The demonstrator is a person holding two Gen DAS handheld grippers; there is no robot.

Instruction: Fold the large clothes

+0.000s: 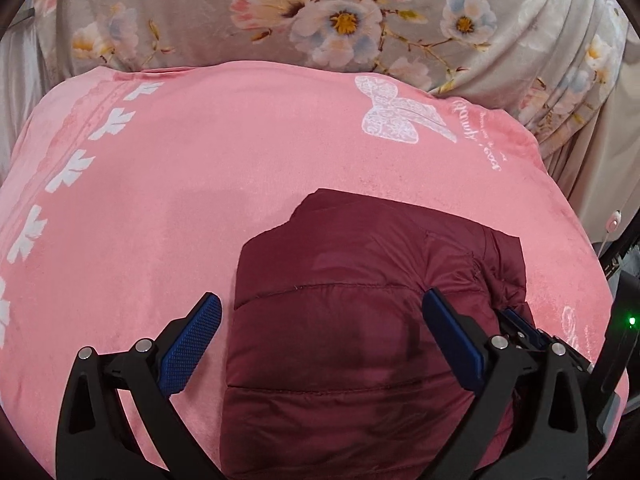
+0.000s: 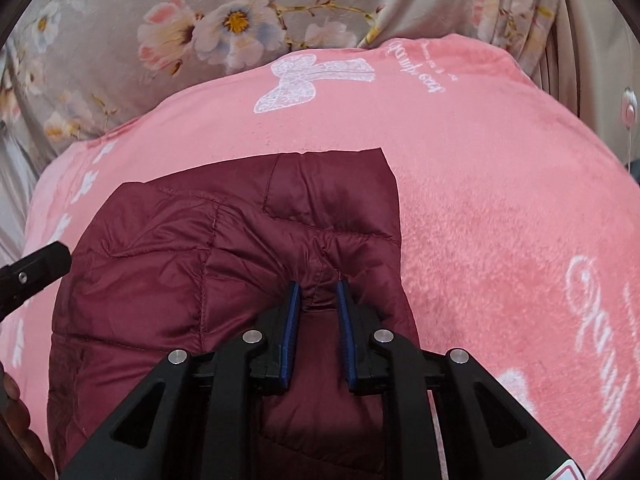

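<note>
A maroon quilted puffer jacket (image 1: 340, 320) lies folded on a pink blanket (image 1: 180, 180); it also shows in the right wrist view (image 2: 180, 260). My left gripper (image 1: 324, 304) is open and hovers over the jacket's near part, its blue pads wide apart, holding nothing. My right gripper (image 2: 318, 286) is shut on a bunched fold of the jacket near its right edge; it shows in the left wrist view (image 1: 516, 320) at the jacket's right side. Part of the left gripper (image 2: 36, 268) shows at the left edge of the right wrist view.
The pink blanket (image 2: 500, 200) has white butterfly and leaf prints and covers a soft raised surface. A grey floral sheet (image 1: 320, 12) lies behind it. A pink clip on a cord (image 2: 629, 110) hangs at the right. A green light (image 1: 632, 321) glows at far right.
</note>
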